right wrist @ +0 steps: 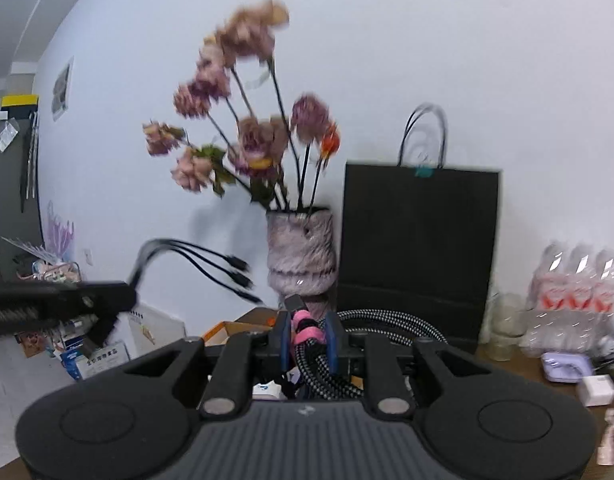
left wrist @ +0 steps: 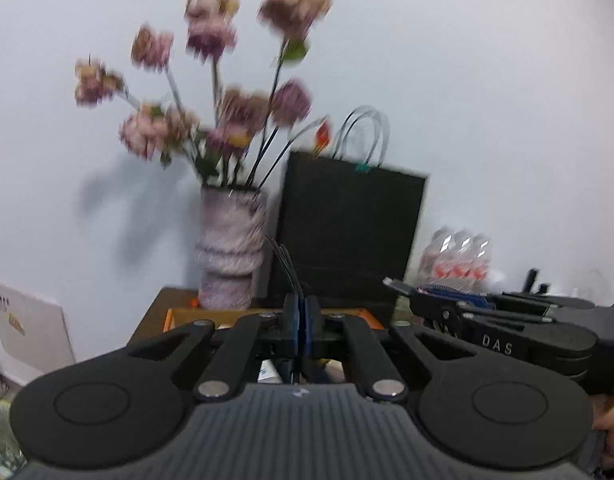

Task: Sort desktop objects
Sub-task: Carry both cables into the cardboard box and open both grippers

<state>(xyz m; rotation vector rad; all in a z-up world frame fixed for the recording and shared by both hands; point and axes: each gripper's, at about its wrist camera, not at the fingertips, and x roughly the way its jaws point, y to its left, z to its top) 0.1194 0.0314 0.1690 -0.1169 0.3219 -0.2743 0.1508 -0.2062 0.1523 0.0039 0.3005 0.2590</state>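
- In the left wrist view, the left gripper [left wrist: 301, 322] sits low at centre frame, its blue pads pressed together on thin black cables [left wrist: 287, 264] that rise just above them.
- Only the right wrist view shows where those cables end: three plugs [right wrist: 243, 280] fanning out at centre left, with the left gripper [right wrist: 119, 298] coming in from the left edge.
- The right gripper [right wrist: 309, 338] pinches a coiled braided cable [right wrist: 387, 324] bound with a pink strap [right wrist: 305, 330]; its loops bulge out to the right of the fingers.
- From the left wrist view that gripper [left wrist: 399, 288] shows side-on at the right, a metal plug tip poking from it, the coil hidden.
- Both views blur a vase [left wrist: 231, 252] of dried flowers [left wrist: 223, 92] and a black paper bag [left wrist: 347, 232] against the white wall.
- An orange-rimmed box [left wrist: 175, 314] lies just past the left gripper.
- Only the right view shows the lilac case [right wrist: 567, 366] and white block [right wrist: 597, 390] at lower right.
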